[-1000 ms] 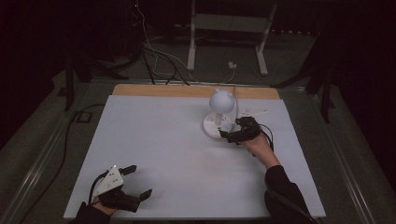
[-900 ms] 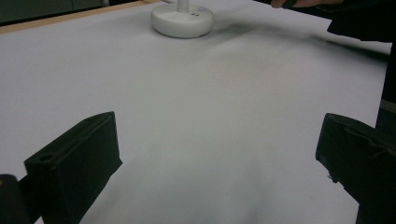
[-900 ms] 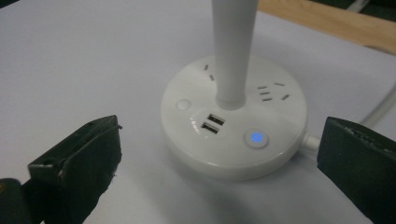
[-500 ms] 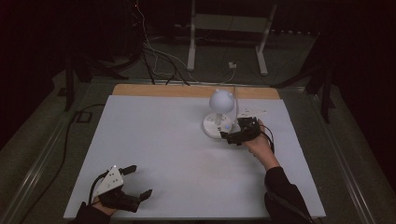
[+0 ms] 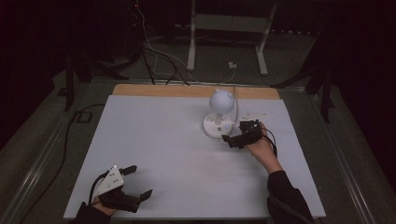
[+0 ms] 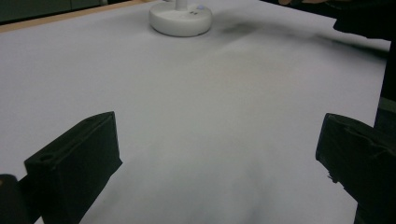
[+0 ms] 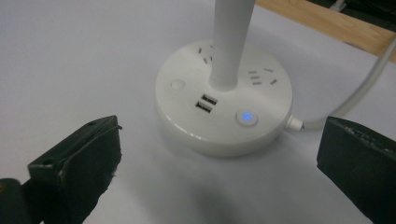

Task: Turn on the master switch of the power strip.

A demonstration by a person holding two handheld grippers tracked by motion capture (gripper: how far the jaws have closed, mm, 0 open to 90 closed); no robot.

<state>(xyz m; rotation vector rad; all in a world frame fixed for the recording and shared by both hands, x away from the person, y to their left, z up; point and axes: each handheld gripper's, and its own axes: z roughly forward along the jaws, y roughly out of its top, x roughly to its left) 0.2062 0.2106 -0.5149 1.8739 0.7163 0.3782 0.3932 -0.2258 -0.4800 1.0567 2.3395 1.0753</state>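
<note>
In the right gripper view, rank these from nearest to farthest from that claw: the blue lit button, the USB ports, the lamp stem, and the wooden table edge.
1. The blue lit button, on the near rim of the base, toward the right.
2. The USB ports, just behind and left of it; these two are close to call.
3. The lamp stem, rising from the base's middle.
4. The wooden table edge, far back at upper right.

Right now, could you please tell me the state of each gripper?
Left gripper: open, holding nothing, low over the table.
Right gripper: open, holding nothing, beside the lamp base.
</note>
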